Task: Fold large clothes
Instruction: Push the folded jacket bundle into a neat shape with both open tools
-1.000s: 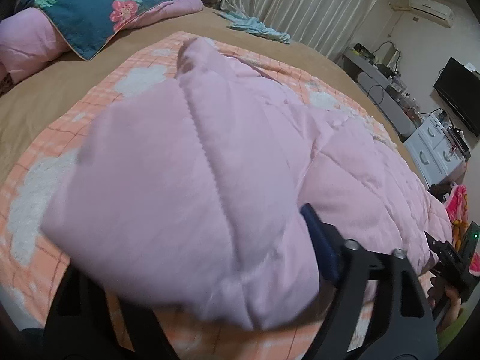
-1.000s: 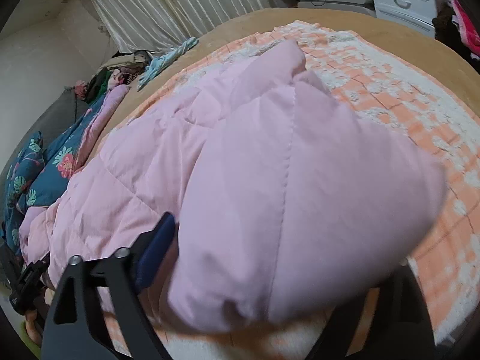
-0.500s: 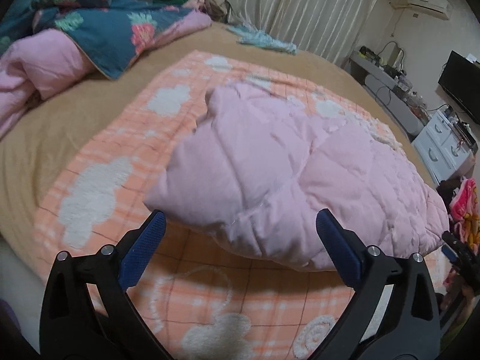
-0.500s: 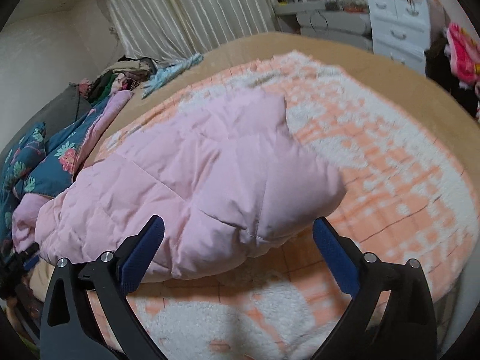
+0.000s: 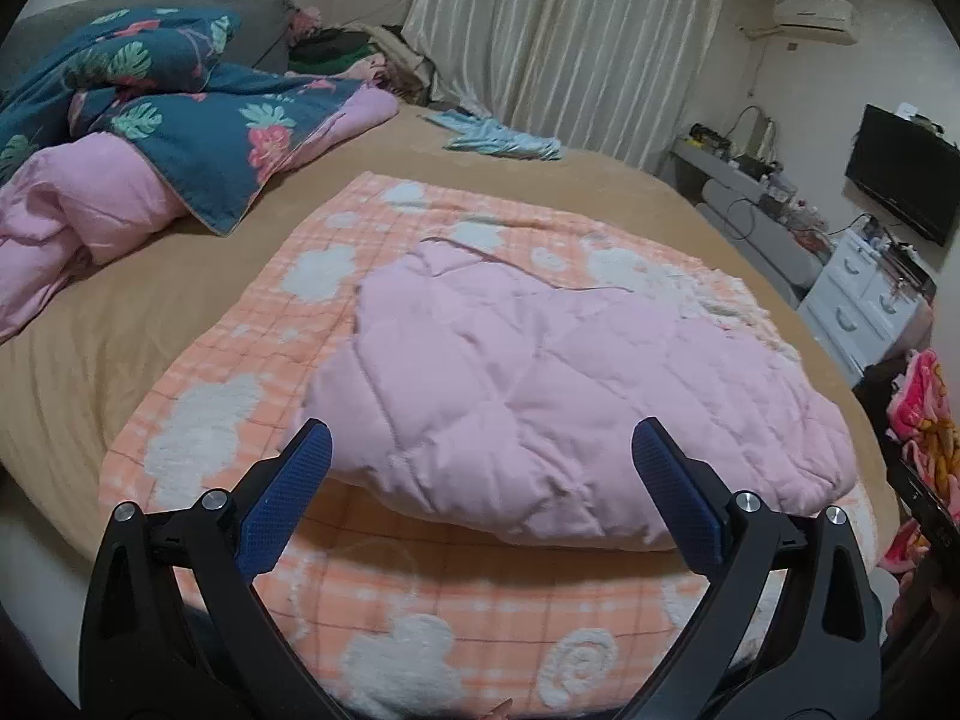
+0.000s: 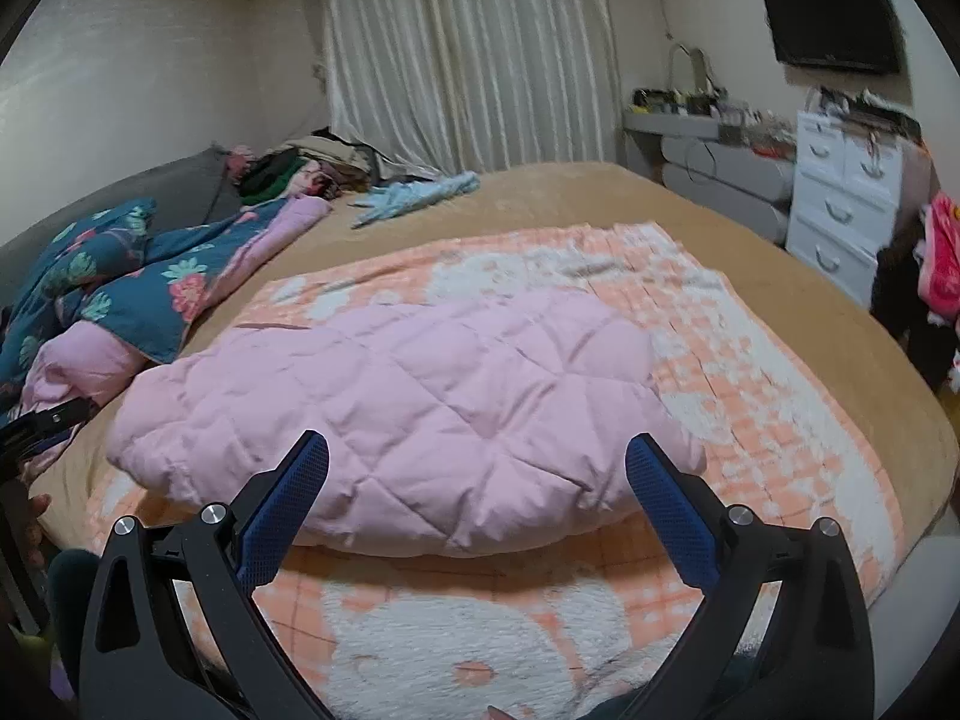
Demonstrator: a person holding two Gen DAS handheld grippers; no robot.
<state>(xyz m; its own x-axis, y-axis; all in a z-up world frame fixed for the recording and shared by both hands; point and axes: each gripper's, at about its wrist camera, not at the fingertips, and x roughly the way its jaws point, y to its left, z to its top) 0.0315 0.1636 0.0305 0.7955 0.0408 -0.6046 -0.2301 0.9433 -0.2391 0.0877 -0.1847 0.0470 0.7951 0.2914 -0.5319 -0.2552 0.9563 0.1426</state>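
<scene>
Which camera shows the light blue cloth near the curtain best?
The left wrist view: the blue cloth lies spread and sharp on the tan bedspread. The right wrist view shows the same cloth, only smaller and farther off.

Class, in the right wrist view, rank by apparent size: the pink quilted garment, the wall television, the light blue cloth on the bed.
1. Pink quilted garment, nearest the camera.
2. Black wall television.
3. Light blue cloth.
The last two look close in size, so their order is unsure.

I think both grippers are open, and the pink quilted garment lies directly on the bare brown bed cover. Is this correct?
Not quite. Both the left gripper and the right gripper are open, but the pink quilted garment lies on the orange checked blanket, which is spread over the brown bed cover. The left wrist view shows this.
</scene>
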